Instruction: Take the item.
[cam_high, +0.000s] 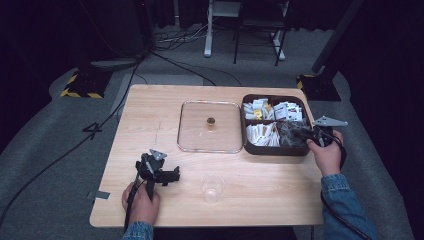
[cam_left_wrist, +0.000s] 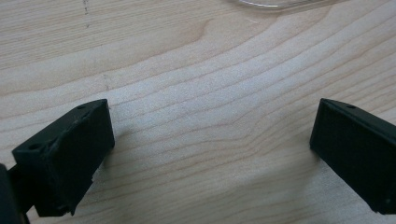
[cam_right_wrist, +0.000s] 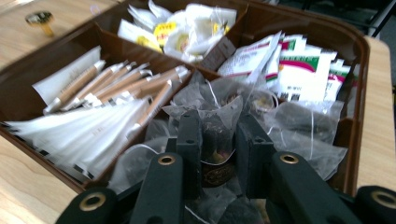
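Clamping a mesh tea bag (cam_right_wrist: 217, 140) in the near right compartment of the brown divided box (cam_right_wrist: 359, 56), the right hand-held gripper (cam_right_wrist: 218, 140) has its jaws closed on the thin pouch, while the left hand-held gripper (cam_left_wrist: 210, 154) rests released on the desk (cam_left_wrist: 196, 70) near the clear cup (cam_high: 211, 187). Because neighbouring bags lie tangled with strings around the held one, a lift may drag extras out or snag a string on the divider. Pinching such a flimsy pouch also risks tearing the mesh or letting it slip before it reaches the cup.
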